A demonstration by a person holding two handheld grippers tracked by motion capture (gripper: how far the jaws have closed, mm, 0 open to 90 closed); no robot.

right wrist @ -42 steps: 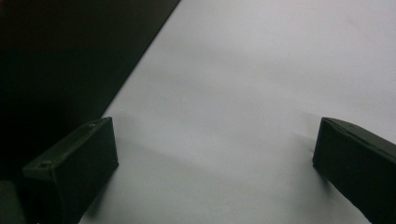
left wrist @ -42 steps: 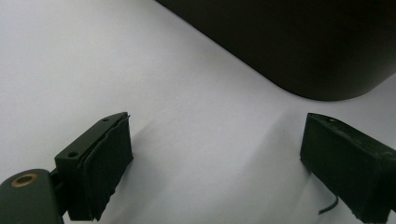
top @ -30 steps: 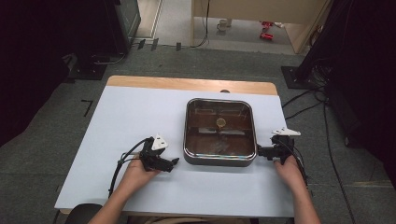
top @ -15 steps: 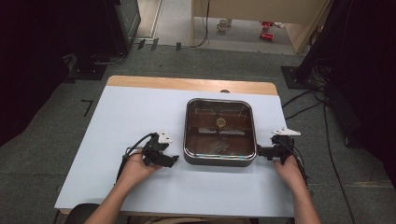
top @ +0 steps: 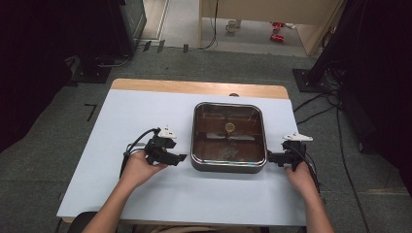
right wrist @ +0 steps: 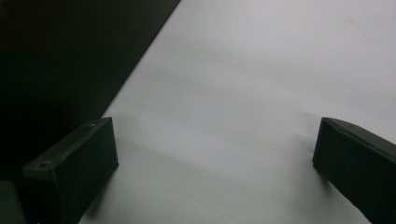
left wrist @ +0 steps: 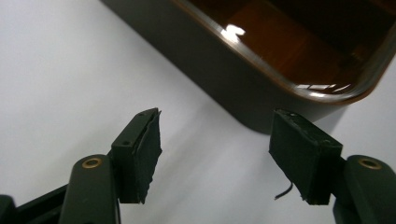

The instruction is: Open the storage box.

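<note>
- The square lidded pan (top: 229, 137) sits right of centre on the bench (top: 121, 121), its far wall near the wooden back edge (top: 194, 87).
- Your left claw (top: 182, 158) hangs just off the pan's left wall; its jaws have just been closing, yet stand apart with nothing between them, the pan's rounded corner (left wrist: 299, 107) just ahead.
- Your right claw (top: 270, 158) is at the pan's right wall, jaws wide apart over bare bench.
- Open bench lies left of the pan and along your near edge.
</note>
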